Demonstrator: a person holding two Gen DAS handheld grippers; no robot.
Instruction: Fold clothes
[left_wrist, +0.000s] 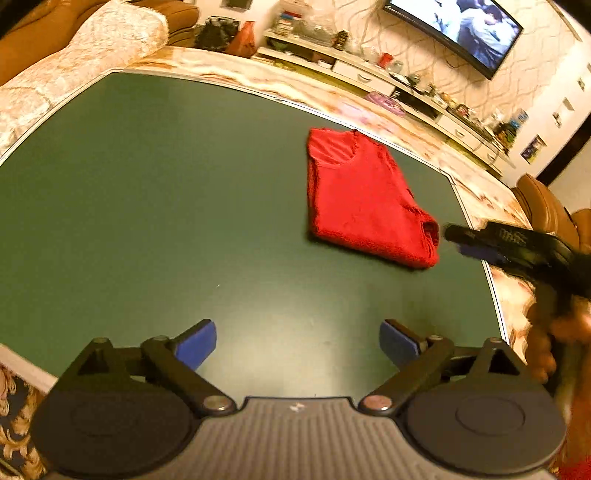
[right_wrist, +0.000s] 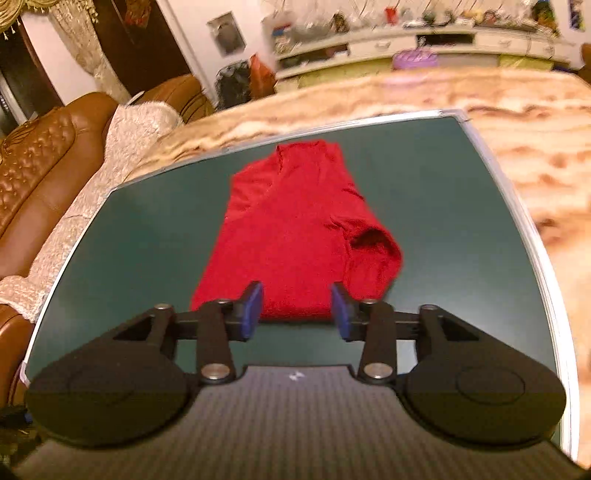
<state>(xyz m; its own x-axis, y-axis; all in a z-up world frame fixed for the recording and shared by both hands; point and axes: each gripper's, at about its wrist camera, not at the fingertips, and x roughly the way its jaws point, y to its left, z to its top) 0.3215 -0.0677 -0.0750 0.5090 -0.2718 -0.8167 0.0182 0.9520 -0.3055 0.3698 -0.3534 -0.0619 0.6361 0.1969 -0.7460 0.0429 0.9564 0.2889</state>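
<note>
Shelf clutter (right_wrist: 406, 18) blurred, unreadable; right hand-held gripper (left_wrist: 465, 242) smeared, cut off by right edge.

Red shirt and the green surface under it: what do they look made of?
Red shirt: soft knit fabric, probably cotton, matte; it creases and its sleeve opening sags.
Green surface: a smooth, flat mat or board, matte with faint sheen, pale trim on its edge; felt, vinyl or painted board, I cannot tell which.
</note>
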